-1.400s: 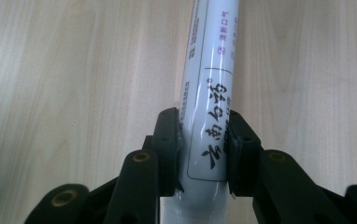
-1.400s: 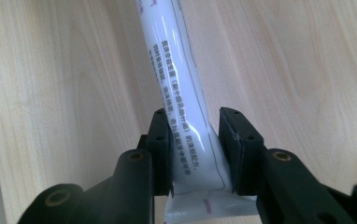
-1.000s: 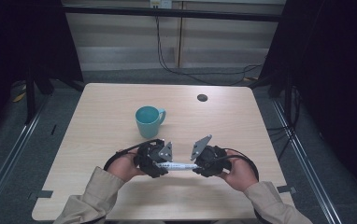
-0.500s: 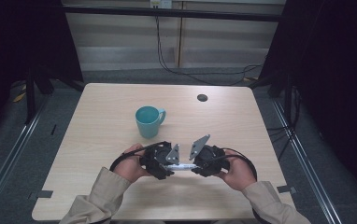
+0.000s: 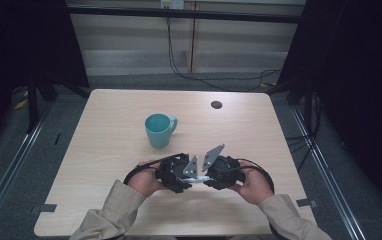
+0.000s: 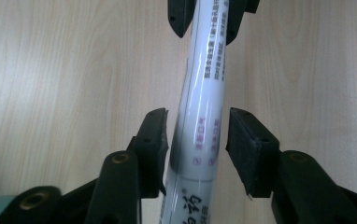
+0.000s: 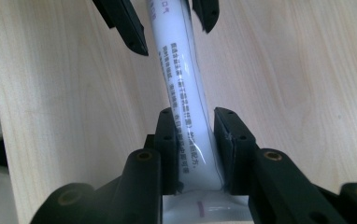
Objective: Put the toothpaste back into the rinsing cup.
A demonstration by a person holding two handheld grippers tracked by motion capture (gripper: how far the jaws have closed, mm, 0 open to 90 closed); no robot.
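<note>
Left gripper point(image 6: 196, 140) has loosened since 0.5 s ago: jaws now parted around the white tube point(image 6: 200, 116), a gap visible on its right side. Right gripper point(image 7: 195, 140) clamps the tube's flat crimped end. High view adds the teal mug point(image 5: 158, 130) behind both, tube low over the table point(image 5: 104, 125).

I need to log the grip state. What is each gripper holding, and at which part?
The right gripper is shut on the white tube near its flat crimped end. The left gripper straddles the same tube with its jaws open.
</note>
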